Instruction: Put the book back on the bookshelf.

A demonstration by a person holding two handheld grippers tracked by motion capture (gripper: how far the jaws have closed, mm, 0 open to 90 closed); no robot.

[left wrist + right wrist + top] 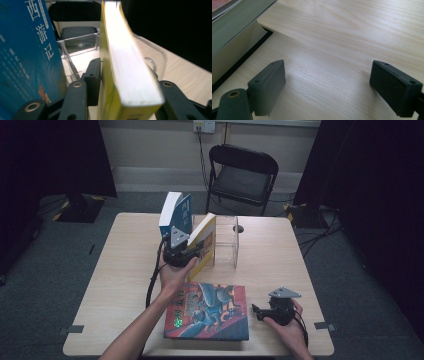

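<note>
Left hand-held gripper [125, 82] partly open; yellow-covered paperback book [130, 67] upright between jaws, left pad touching its cover, right-side contact unclear. Blue-covered book [22, 62] just left. Clear plastic holder [150, 57] behind. Right hand-held gripper [334, 87] wide open, empty, over pale wooden desk [342, 32].

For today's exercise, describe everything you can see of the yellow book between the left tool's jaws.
The yellow book is a thick paperback with a yellow cover and pale page edges. It stands upright, tilted, beside the clear holder near the table's middle, right of a blue book. The left tool straddles its lower part; whether the pads press it is unclear.
</note>
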